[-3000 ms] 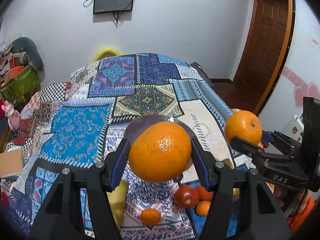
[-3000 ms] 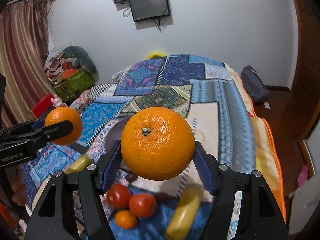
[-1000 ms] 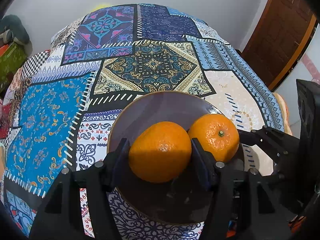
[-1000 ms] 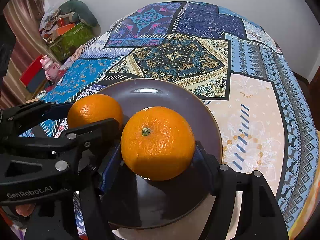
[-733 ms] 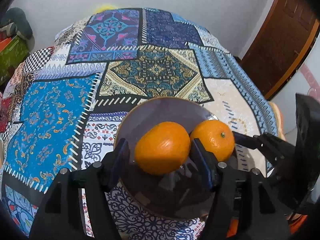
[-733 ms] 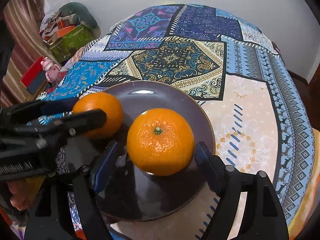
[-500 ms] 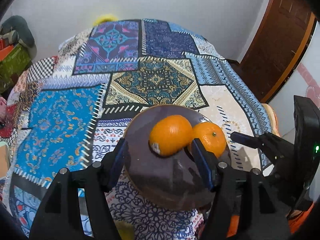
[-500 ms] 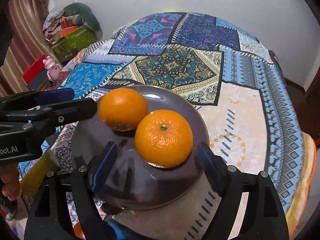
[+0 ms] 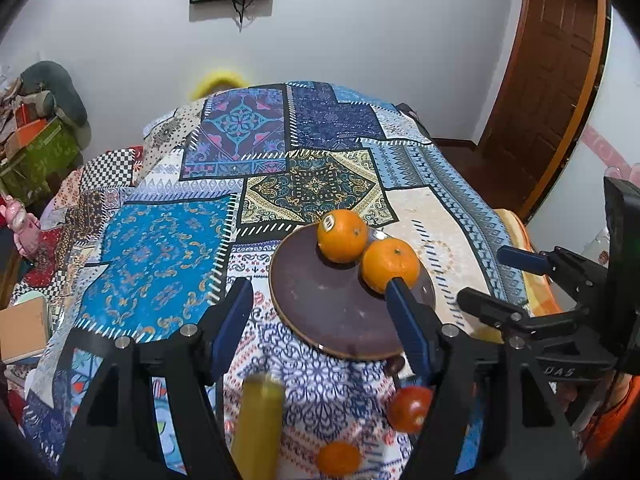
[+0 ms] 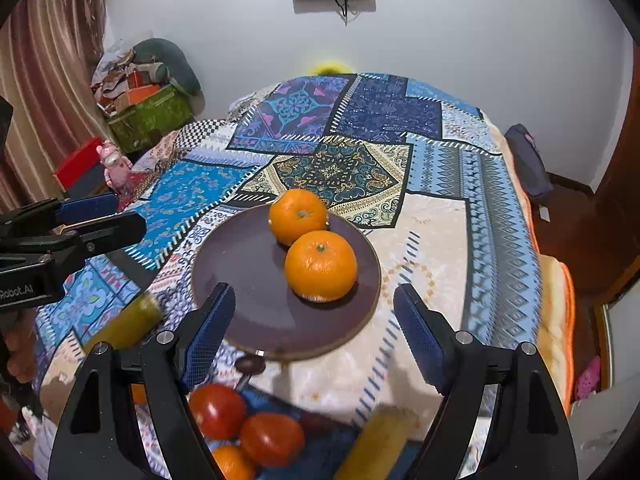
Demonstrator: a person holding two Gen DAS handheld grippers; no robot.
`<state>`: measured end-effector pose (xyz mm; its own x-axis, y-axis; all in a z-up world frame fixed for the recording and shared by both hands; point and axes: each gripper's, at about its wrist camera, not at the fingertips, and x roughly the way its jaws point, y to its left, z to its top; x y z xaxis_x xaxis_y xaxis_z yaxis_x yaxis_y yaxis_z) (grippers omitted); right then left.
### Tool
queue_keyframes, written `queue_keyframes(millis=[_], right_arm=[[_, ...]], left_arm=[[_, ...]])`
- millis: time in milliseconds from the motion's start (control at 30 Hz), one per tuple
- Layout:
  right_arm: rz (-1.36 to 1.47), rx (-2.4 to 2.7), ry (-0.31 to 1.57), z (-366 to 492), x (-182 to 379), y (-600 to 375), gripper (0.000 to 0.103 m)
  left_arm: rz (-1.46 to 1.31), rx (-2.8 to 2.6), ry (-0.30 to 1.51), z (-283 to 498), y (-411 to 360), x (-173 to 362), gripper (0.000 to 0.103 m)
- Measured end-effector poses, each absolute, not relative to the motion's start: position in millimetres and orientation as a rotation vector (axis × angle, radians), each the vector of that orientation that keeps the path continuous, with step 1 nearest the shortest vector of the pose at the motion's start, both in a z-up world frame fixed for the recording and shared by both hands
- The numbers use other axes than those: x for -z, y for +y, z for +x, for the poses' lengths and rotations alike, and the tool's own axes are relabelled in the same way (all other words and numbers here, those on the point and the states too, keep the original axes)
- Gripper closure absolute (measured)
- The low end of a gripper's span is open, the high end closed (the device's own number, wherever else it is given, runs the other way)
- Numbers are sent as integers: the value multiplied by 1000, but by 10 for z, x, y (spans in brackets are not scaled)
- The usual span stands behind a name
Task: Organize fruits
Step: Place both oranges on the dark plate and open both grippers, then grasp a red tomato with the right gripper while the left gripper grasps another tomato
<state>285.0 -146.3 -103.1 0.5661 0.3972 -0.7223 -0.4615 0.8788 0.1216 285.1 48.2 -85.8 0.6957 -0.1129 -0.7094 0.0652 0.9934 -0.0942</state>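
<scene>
change: both oranges (image 10: pixel 320 266) released, now touching on plate (image 10: pixel 240 264) | left claw (image 9: pixel 320 312) open, empty | right claw (image 10: pixel 314 322) open, empty | next: tomatoes (image 10: pixel 218 410), bananas near the plate still unsorted

You have two oranges (image 10: pixel 298 215) (image 10: pixel 321 266) on one plate (image 10: pixel 248 280), touching each other. Nearer you lie two tomatoes (image 10: pixel 217 410) (image 10: pixel 272 439), one small orange fruit (image 10: pixel 232 463) and two yellow fruits (image 10: pixel 128 326) (image 10: pixel 378 442), both blurred. One dark small thing (image 10: pixel 250 364) sits at the plate's near rim; you cannot tell what it is.
</scene>
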Motion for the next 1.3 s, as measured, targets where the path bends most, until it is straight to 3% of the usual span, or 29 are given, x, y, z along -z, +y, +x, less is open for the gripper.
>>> queue_keyframes(millis=[467,600,833,1000,1233,1300], right_arm=[[-82,-515,904,2380,1395,-1645,25],[-60,-536,945,2301,1519,-1667,33],[-29,-553,999,2265,1713,-1599,34],[4,-556,1029,2306,1795,-1583,43],[42,-574,1046,2318,1827,-1588,45],[54,-594,1054,2323,1840,-1589,52]], left_arm=[[-61,126,832,2319,328,1071,34],[-72,137,868,2288,271,1216,34],[-63,155,916,2268,161,1439,34],[-40,160,932,2281,120,1534,34],[-49,167,950,2318,117,1615,34],[-52,173,955,2324,96,1633,34]])
